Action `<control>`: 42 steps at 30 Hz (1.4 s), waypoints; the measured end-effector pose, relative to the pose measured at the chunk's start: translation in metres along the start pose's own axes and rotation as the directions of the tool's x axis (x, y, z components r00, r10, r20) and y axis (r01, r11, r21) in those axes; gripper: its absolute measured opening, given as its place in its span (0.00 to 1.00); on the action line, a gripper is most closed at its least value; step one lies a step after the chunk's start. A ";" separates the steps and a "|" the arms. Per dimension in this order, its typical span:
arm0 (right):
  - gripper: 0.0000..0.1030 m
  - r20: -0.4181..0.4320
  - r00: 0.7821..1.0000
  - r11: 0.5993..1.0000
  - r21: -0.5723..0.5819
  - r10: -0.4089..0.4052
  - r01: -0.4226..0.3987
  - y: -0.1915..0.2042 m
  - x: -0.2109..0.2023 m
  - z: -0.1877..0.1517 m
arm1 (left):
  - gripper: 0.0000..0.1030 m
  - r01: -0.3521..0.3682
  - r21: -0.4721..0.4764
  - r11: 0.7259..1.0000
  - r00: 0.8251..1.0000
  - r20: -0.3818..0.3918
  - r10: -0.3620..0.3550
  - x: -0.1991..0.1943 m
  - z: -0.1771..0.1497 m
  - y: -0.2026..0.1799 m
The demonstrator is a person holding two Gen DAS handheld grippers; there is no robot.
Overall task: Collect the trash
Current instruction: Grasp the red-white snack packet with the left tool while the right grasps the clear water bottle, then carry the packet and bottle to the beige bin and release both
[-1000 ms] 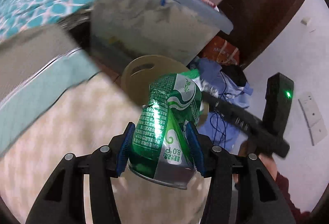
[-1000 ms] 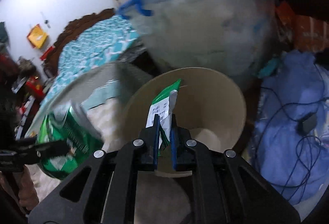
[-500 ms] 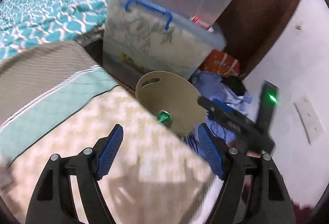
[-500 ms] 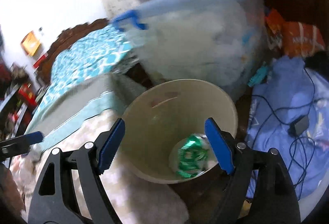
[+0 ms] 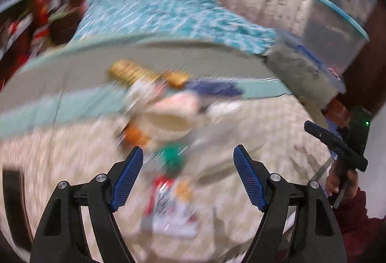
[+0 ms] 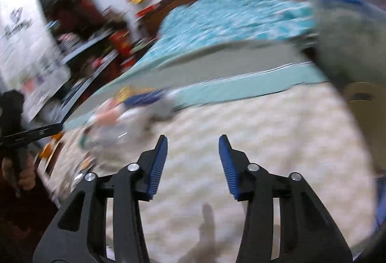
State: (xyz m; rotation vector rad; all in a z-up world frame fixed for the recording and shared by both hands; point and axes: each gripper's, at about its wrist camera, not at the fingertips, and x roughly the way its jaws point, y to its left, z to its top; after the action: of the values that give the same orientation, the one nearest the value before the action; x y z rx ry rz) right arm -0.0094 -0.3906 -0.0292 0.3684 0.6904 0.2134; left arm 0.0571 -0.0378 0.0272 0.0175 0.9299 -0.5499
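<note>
Both views are motion-blurred. My left gripper (image 5: 188, 158) is open and empty above a pile of trash on the patterned bed cover (image 5: 60, 154): a gold wrapper (image 5: 130, 72), a blue packet (image 5: 212, 89), a cream cup-like item (image 5: 168, 118), a green piece (image 5: 172, 158) and a white-red wrapper (image 5: 168, 210). My right gripper (image 6: 193, 149) is open and empty over bare cover (image 6: 265, 132); the trash pile (image 6: 125, 113) lies to its left. The beige bin rim (image 6: 361, 99) shows at the right edge.
A lidded plastic storage box (image 5: 301, 74) stands at the bed's far right, with another box (image 5: 337, 17) stacked behind. A teal patterned blanket (image 5: 168, 14) covers the far bed. The other handheld gripper (image 5: 335, 144) shows at the right.
The green can and the green wrapper were let go into the beige bin. Both grippers opened and swung left, away from the bin, toward the trash pile on the bed.
</note>
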 end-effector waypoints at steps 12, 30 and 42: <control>0.49 -0.125 0.990 0.961 -0.261 0.059 -0.090 0.139 0.057 -0.010 | 0.81 -0.018 0.038 0.999 0.996 -0.090 0.022 0.044 -0.051 0.010; 0.87 -0.317 0.890 0.384 -0.905 -0.326 -0.182 0.189 0.148 0.002 | 0.27 0.072 -0.091 0.993 0.997 -0.023 -0.074 0.018 -0.083 0.075; 0.73 -0.389 0.903 0.607 -0.767 -0.180 -0.209 0.135 0.070 -0.020 | 0.27 0.202 -0.063 0.977 0.979 0.008 -0.202 0.001 -0.065 0.057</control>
State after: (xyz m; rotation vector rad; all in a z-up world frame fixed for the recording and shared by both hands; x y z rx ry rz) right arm 0.0206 -0.2402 -0.0305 -0.5814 0.9556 0.6129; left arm 0.0346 0.0270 -0.0258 -0.1361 0.9534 -0.7083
